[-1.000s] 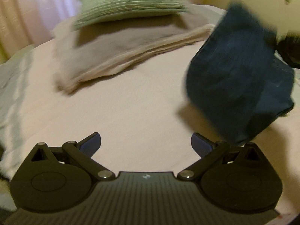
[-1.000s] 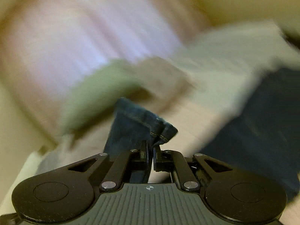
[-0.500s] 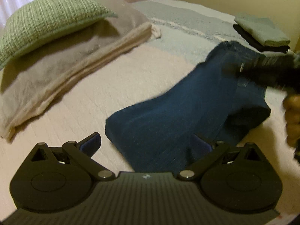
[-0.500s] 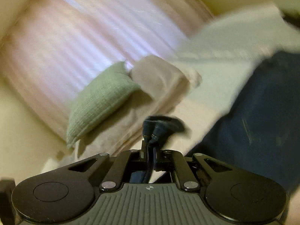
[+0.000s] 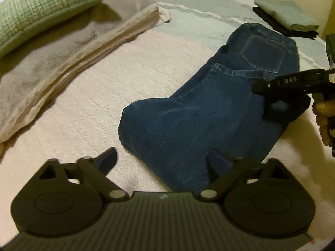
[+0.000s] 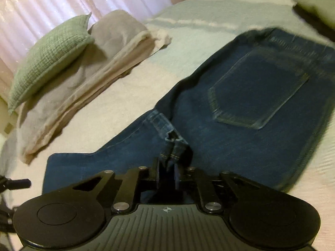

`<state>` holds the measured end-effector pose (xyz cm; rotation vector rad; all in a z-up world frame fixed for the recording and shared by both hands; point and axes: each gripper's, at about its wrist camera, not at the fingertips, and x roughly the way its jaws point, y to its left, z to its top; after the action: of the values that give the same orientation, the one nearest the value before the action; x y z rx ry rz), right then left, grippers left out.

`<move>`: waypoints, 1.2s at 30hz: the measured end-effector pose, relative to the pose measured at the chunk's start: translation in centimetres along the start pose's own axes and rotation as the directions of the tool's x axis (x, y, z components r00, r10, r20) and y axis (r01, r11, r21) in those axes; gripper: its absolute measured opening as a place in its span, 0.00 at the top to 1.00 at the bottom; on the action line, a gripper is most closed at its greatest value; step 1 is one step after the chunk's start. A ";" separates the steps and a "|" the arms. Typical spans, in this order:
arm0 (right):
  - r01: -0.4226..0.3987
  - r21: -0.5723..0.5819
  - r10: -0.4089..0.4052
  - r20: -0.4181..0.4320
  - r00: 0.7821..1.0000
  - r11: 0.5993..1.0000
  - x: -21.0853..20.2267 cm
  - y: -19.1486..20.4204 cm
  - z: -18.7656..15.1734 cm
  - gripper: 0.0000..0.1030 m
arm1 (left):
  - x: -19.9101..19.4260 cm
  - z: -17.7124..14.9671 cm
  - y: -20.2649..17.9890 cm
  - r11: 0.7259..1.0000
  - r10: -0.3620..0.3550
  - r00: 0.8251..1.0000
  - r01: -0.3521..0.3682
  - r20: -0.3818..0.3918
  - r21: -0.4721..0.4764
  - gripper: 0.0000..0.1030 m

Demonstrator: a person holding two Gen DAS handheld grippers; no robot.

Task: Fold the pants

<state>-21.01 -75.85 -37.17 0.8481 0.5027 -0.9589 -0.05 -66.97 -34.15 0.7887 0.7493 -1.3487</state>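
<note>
**Jeans folded over on a bed, the right gripper letting go of the hems**

On the left side of the bed, a green cushion (image 5: 41,10) leans on a stack of grey and beige bedding (image 5: 69,48). Nothing here is a container; there is no basket, drawer or box in either view, so nothing is held inside anything.

In the middle, dark blue jeans (image 5: 188,115) lie on the pale quilt (image 5: 94,96), legs doubled back over the seat, a back pocket facing up. The left gripper (image 5: 161,163) hovers low over the near fold edge. Its jaws are wide but closing, with the denim's corner between the fingers and nothing gripped yet.

To the right, the right gripper (image 6: 167,172) rests on the jeans with the leg hems (image 6: 173,144) between its fingers. Its jaws are just opening, the pads seeming to ease off the cloth. A hand (image 5: 323,121) holds that tool at the edge of the left view. Farther right, folded clothes (image 5: 286,18) sit stacked near the bed's edge.

To finish this step well, the hems should probably be released flat and square with the waistband, and the left gripper should steady or smooth the fold so the layers do not slide.
</note>
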 end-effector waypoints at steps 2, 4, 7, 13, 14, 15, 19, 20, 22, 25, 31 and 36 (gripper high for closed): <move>0.082 -0.026 -0.081 0.035 0.996 0.996 -1.9 0.8 -0.1 0.78 | 0.1 0.2 0.8 1.000 -0.005 1.000 0.005 -0.005 0.011 0.27; 0.136 -0.060 -0.131 0.078 0.988 0.989 -3.9 2.2 -0.7 0.74 | 0.1 0.6 1.6 1.000 -0.027 1.000 0.027 0.004 0.014 0.34; 0.073 -0.114 -0.061 0.106 0.992 0.991 -5.4 4.9 -2.0 0.73 | 0.5 1.6 2.9 0.995 -0.101 0.995 0.101 0.008 0.005 0.49; -0.162 -0.338 0.170 -0.006 0.985 0.927 -2.0 10.7 -6.3 0.73 | 4.9 3.3 5.3 0.976 -0.218 0.975 0.218 -0.043 -0.004 0.63; -0.172 -0.365 0.172 -0.031 0.985 0.915 -0.7 11.1 -7.1 0.73 | 6.0 3.1 5.6 0.977 -0.213 0.975 0.214 -0.066 0.007 0.63; -0.165 -0.379 0.150 -0.069 0.986 0.910 0.8 11.3 -8.0 0.73 | 7.4 2.8 5.9 0.977 -0.211 0.973 0.213 -0.093 0.011 0.63; -0.147 -0.378 0.094 -0.154 0.984 0.914 3.8 10.5 -9.5 0.73 | 10.4 1.2 5.8 0.976 -0.205 0.967 0.214 -0.153 0.045 0.61; -0.138 -0.371 0.084 -0.157 0.984 0.918 3.5 10.6 -9.1 0.73 | 10.4 1.1 5.7 0.976 -0.201 0.968 0.211 -0.152 0.053 0.61; -0.122 -0.332 0.091 -0.108 0.990 0.935 1.8 10.3 -7.6 0.73 | 9.3 1.7 5.8 0.976 -0.202 0.967 0.211 -0.153 0.046 0.62; -0.055 -0.313 0.052 -0.018 0.999 0.948 0.4 9.5 -5.7 0.73 | 6.5 3.0 6.7 0.980 -0.200 0.978 0.201 -0.062 0.007 0.65; 0.036 -0.288 -0.064 -0.088 0.994 0.957 4.1 6.3 -3.3 0.73 | 9.6 3.1 5.9 0.984 -0.170 0.981 0.173 -0.089 0.028 0.62; 0.077 -0.196 -0.082 -0.018 0.996 0.978 0.4 5.0 -1.5 0.53 | 10.0 2.3 6.0 0.989 -0.148 0.985 0.149 -0.087 0.001 0.61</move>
<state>-16.55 -73.33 -36.29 0.6680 0.6467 -0.9553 6.74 -73.92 -40.94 0.8144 0.8862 -1.4586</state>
